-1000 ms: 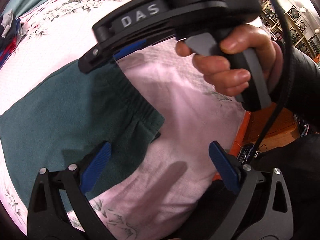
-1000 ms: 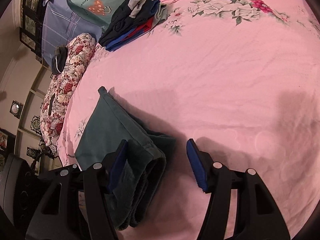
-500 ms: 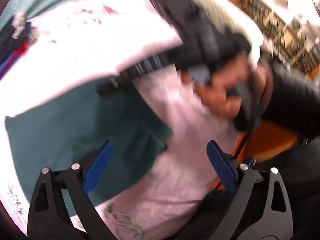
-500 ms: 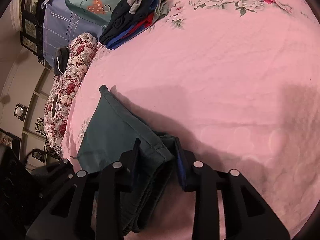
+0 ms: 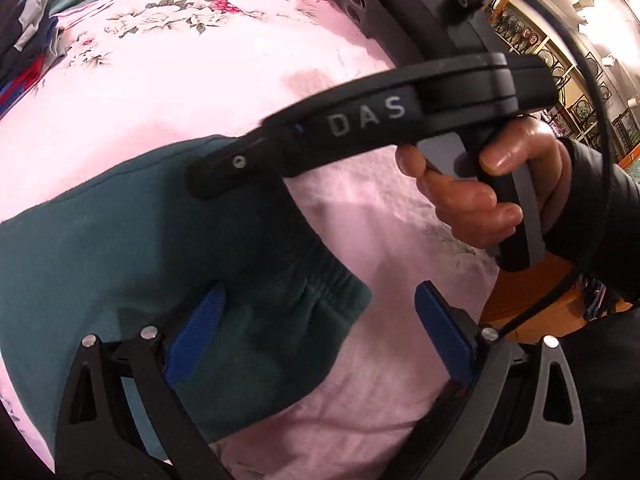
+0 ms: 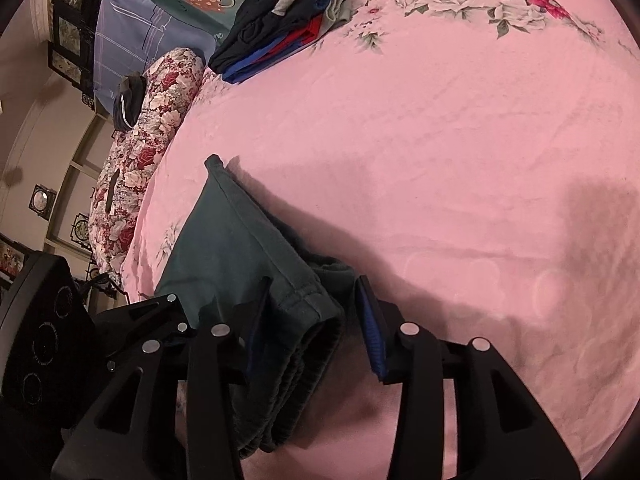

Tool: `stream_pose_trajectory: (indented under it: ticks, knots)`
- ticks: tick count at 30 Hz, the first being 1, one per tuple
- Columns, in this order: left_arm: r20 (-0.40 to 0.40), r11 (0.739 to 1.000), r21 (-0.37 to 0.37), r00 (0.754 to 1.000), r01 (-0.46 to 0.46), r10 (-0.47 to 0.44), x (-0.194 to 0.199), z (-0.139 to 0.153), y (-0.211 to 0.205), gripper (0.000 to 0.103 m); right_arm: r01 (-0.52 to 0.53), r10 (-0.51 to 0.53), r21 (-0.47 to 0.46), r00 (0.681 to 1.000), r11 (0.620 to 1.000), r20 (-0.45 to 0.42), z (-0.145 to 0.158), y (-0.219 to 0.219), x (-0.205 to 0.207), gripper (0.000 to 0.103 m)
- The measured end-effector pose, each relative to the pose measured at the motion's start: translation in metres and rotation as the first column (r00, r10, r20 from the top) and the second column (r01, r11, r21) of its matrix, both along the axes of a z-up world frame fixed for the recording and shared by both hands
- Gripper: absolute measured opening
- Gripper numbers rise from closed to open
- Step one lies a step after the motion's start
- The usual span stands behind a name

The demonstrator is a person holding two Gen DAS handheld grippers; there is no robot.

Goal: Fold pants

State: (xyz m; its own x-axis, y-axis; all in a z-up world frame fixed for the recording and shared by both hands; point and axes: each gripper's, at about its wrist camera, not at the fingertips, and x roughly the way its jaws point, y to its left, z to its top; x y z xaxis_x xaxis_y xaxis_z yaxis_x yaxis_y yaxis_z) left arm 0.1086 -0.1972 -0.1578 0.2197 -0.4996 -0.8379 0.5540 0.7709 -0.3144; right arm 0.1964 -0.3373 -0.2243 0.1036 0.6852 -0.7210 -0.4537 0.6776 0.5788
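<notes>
Your left gripper (image 5: pixel 318 334) stands wide, its blue pads (image 5: pixel 196 336) well apart and clamping nothing; the left pad hangs over the green cloth and the right one over bare pink sheet. Between them lies the elastic waistband corner of the dark green pants (image 5: pixel 140 248), which spread flat toward the left across the bed.

Your right gripper (image 6: pixel 314 320) is narrower, with its pads on either side of the folded waistband edge. The right-hand pad looks to stand a little off the cloth and the left-hand pad is partly hidden behind the fold, so I cannot tell whether you are pinching the cloth or only straddling it. In the left wrist view this same gripper crosses the frame above the pants, its black body marked DAS, with your right hand (image 5: pixel 480 196) wrapped round its grey handle.

In the right wrist view the pants (image 6: pixel 236 248) lie folded in several layers near the bed's edge, running away from you to a narrow far corner. All round them is the pink bedsheet (image 6: pixel 440 160) with a printed flower pattern. At its far end sits a pile of dark, blue and red clothes (image 6: pixel 280 24), and beside the pants a floral bolster (image 6: pixel 140 152) lies along the bed's edge.
</notes>
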Motion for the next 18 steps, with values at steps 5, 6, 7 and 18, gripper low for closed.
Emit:
stream_pose_trajectory:
  ticks: [5, 6, 7, 18]
  knots:
    - [0.002, 1.0, 0.011, 1.0, 0.003, -0.003, 0.001, -0.002, 0.002, 0.097, -0.001, 0.03, 0.184, 0.988, 0.983, -0.155, -0.019, -0.01, 0.004, 0.044]
    - [0.001, 1.0, 0.009, 1.0, 0.001, -0.001, 0.002, -0.002, 0.003, 0.097, 0.005, 0.036, 0.233, 0.985, 0.972, -0.169, -0.02, -0.012, 0.006, 0.044]
    - [0.0, 1.0, 0.008, 1.0, 0.0, 0.0, 0.002, -0.003, 0.004, 0.097, 0.003, 0.047, 0.265, 0.982, 0.964, -0.185, -0.021, -0.012, 0.008, 0.044]
    - [0.007, 1.0, 0.014, 1.0, -0.002, 0.002, -0.002, -0.002, 0.002, 0.097, 0.023, 0.001, 0.15, 0.988, 0.988, -0.158, -0.017, -0.002, 0.011, 0.03]
